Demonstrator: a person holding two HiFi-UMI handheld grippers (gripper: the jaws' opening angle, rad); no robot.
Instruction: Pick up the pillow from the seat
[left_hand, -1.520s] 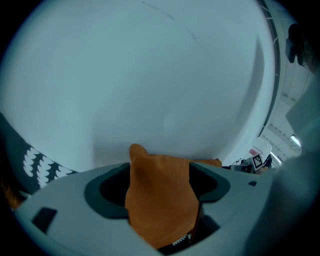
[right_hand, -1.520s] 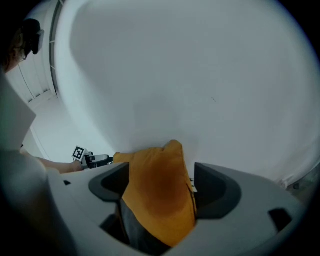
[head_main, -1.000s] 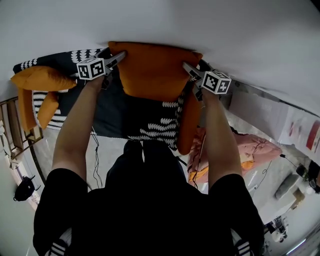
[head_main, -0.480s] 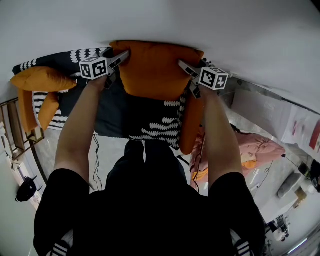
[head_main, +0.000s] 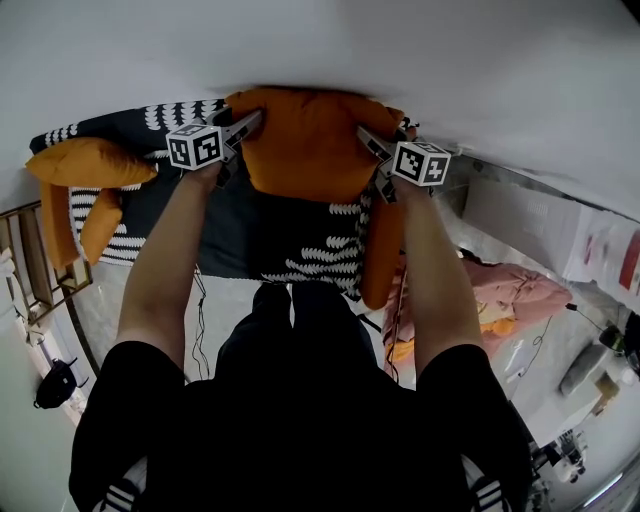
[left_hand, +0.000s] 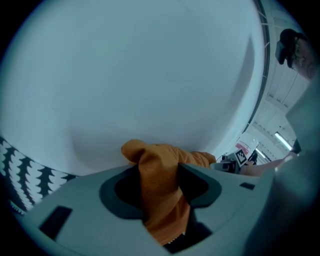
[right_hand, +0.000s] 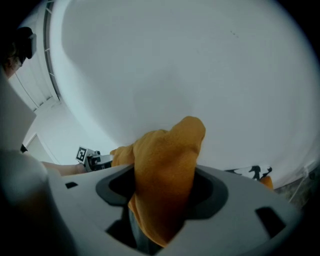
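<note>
Pillow (head_main: 305, 140), orange and plump, is standing at the far end of the person's two outstretched forearms, at the back of the seat (head_main: 230, 225) and against the white wall (head_main: 400, 50). Closest to the head camera, the person's black top and dark trouser legs are filling the lower part of the view. From there the bare forearms are reaching forward, roughly parallel.

At the end of the left forearm, the left gripper (head_main: 250, 122) is meeting the pillow's left edge, its marker cube (head_main: 195, 147) sitting just behind the jaws. The left gripper view shows the jaws closing with a fold of orange fabric pinched between the pads, the cloth bunching up above them. At the end of the right forearm, the right gripper (head_main: 365, 138) is biting the pillow's right edge, with its own marker cube (head_main: 420, 163) behind. In the right gripper view its jaws are closing too, the pads pressing on a thick wad of the same orange fabric.

Between the two grippers the pillow is stretching across, its top edge touching the wall. Whether its lower edge is resting on the seat or hanging clear cannot be told. The seat is showing a dark cover with white patterned bands. Well apart to the left, a second orange cushion (head_main: 90, 162) is lying on the same seat. Off to the right, beyond the seat's orange side bolster (head_main: 382, 250), a pink cloth (head_main: 510, 295) is lying in a heap on the floor.
</note>
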